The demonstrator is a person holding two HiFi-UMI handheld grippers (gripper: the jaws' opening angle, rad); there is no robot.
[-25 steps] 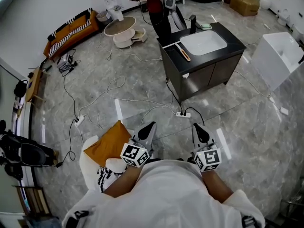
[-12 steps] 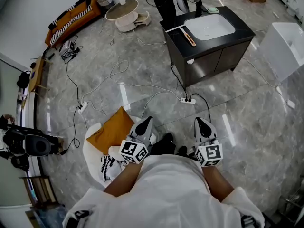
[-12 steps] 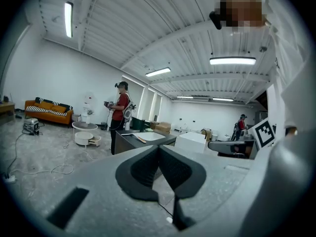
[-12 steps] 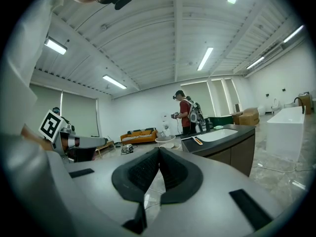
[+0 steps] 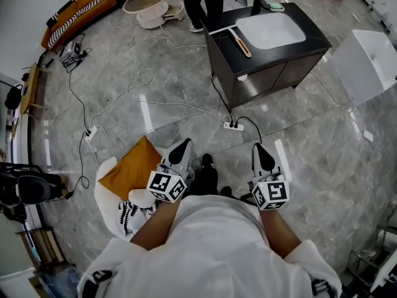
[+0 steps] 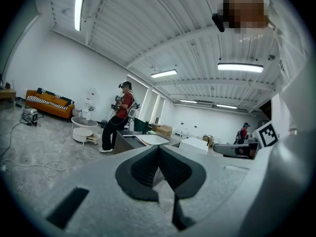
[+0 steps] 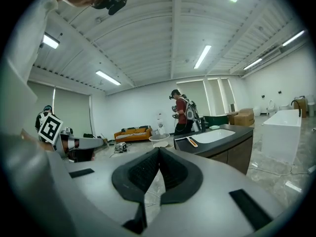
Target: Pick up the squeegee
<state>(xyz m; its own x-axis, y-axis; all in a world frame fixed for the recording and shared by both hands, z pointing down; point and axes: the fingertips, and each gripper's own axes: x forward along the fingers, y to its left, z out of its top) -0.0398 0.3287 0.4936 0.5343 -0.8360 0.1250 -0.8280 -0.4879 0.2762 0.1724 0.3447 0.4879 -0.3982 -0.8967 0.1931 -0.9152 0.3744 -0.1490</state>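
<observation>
The squeegee (image 5: 239, 42), with an orange handle and a pale blade, lies on the black vanity counter (image 5: 222, 46) left of the white sink basin, far ahead of me. It shows again as a small orange bar, the squeegee (image 7: 192, 142), in the right gripper view. My left gripper (image 5: 181, 148) and right gripper (image 5: 262, 151) are held close to my body, well short of the vanity, both pointing forward. Each has its jaws shut with nothing between them, as the left gripper (image 6: 159, 148) and right gripper (image 7: 159, 150) views show.
A person (image 5: 203, 2) stands behind the vanity's left end. A power strip (image 5: 233, 126) and cables lie on the floor between me and the vanity. An orange cushion (image 5: 127, 167) on a white seat is at my left, a white tub (image 5: 366, 64) at the right.
I have walked forward: the vanity and floor cables have drawn nearer and shifted in the head view. Both grippers stay shut and have sunk slightly in front of me.
</observation>
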